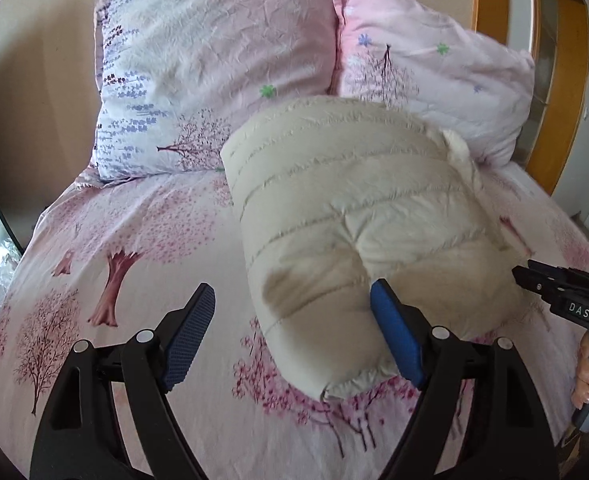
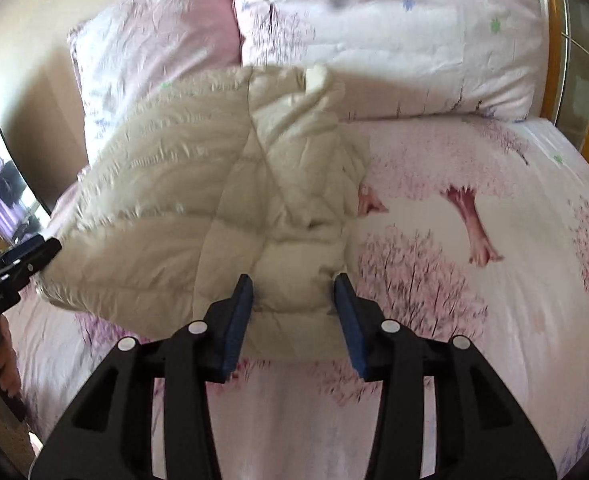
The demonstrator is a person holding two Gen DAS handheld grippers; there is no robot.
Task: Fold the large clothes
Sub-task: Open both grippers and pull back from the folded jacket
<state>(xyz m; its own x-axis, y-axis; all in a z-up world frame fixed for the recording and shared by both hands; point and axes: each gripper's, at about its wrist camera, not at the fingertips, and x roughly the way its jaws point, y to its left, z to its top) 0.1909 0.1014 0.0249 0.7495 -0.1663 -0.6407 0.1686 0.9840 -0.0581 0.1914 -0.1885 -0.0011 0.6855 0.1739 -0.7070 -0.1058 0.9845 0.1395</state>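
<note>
The right tool straddles the near edge of the cream puffer jacket, pads apart, gripping nothing. The left tool gapes wide at the jacket's other side — likely to square the bundle. Beyond the jacket, pillows crowd; the bed beside it lies open.

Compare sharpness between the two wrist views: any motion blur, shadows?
Left wrist: mostly sharp, the jacket stitching is crisp, a soft shadow falls on it near the left tongs. Right wrist: motion-smeared across the pillows and bedsheet; the right tongs stay sharp.
</note>
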